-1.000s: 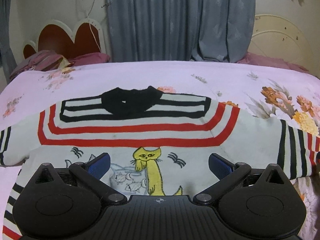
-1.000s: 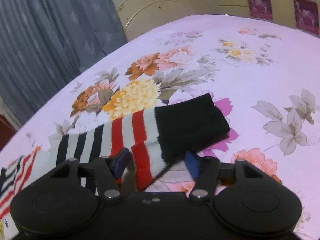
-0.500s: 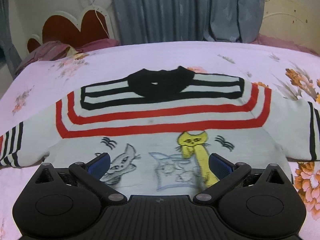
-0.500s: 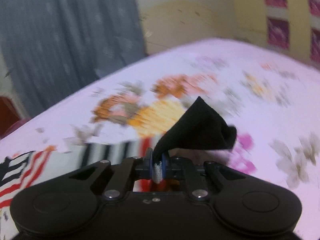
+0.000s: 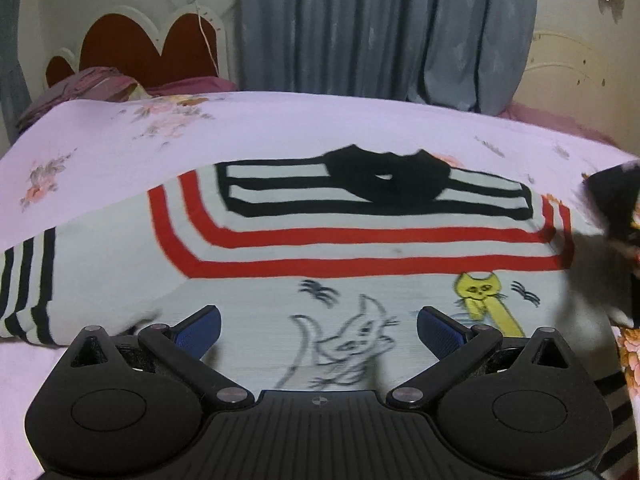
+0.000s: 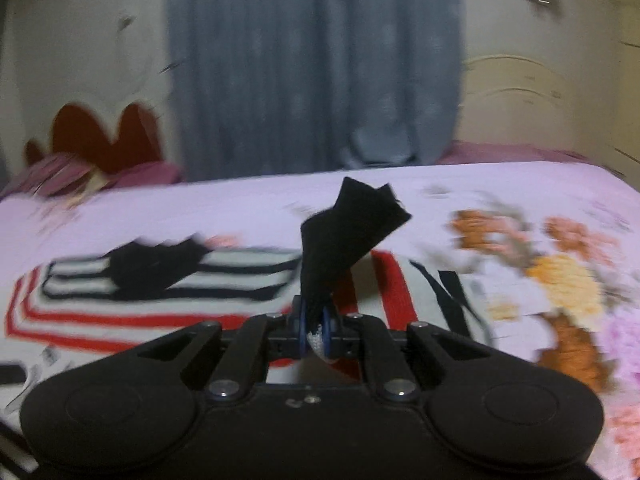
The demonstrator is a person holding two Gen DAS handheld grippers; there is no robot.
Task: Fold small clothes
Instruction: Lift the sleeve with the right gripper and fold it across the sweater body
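A small white sweater (image 5: 248,280) with red and black stripes and cat drawings lies spread on the bed. Its black collar (image 5: 384,178) points toward the curtains. My left gripper (image 5: 319,326) hovers open over the sweater's lower front, blue pads wide apart with nothing between them. My right gripper (image 6: 315,326) is shut on the black cuff (image 6: 352,224) of the sweater's right sleeve and holds it lifted above the sweater body (image 6: 160,304). In the left wrist view that raised cuff (image 5: 616,200) shows at the right edge.
The bed carries a pink floral sheet (image 5: 120,140). Grey curtains (image 5: 380,28) hang behind it. A red heart-shaped headboard (image 5: 148,52) and a dark pillow (image 5: 84,84) stand at the far left. A cream cabinet (image 6: 520,100) is at the back right.
My right gripper closed on the sleeve cuff, lifted it and swung it leftward over the sweater. My left gripper slid left across the sweater, staying open.
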